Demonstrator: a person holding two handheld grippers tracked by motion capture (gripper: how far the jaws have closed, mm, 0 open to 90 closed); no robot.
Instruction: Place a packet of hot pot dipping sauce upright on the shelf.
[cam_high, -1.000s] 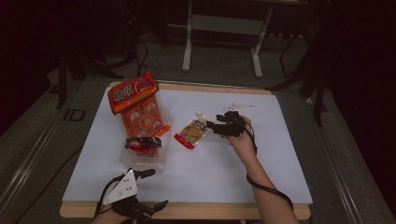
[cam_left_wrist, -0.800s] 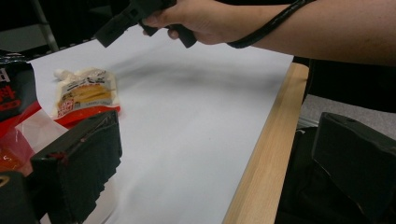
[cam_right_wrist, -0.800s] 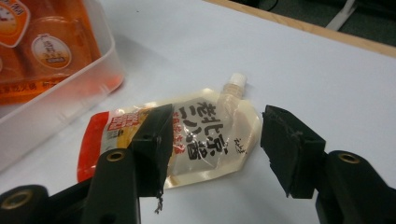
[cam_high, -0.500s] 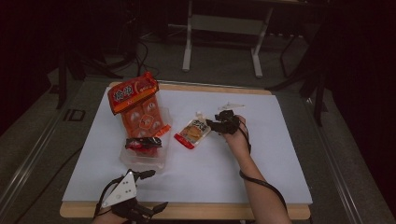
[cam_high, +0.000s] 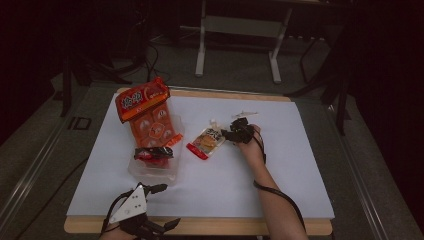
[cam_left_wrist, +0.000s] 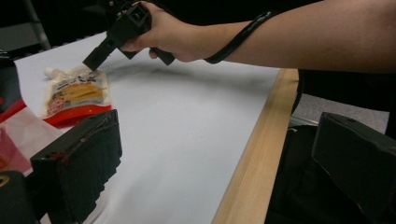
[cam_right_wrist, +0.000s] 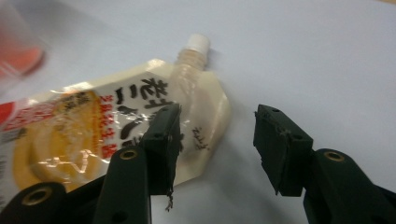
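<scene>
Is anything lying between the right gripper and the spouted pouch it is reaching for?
Nothing visible does. The right gripper is open at the spouted pouch, one of its fingers already over the pouch's corner, the other over bare white table cover. The clear tray sits off to the pouch's far side.

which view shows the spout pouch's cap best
The right gripper view: the cream and orange plastic spout pouch lies close, its white screw cap sharp. The high view shows the pouch small, cap a speck. The left gripper view shows it flat, cap blurred.
</scene>
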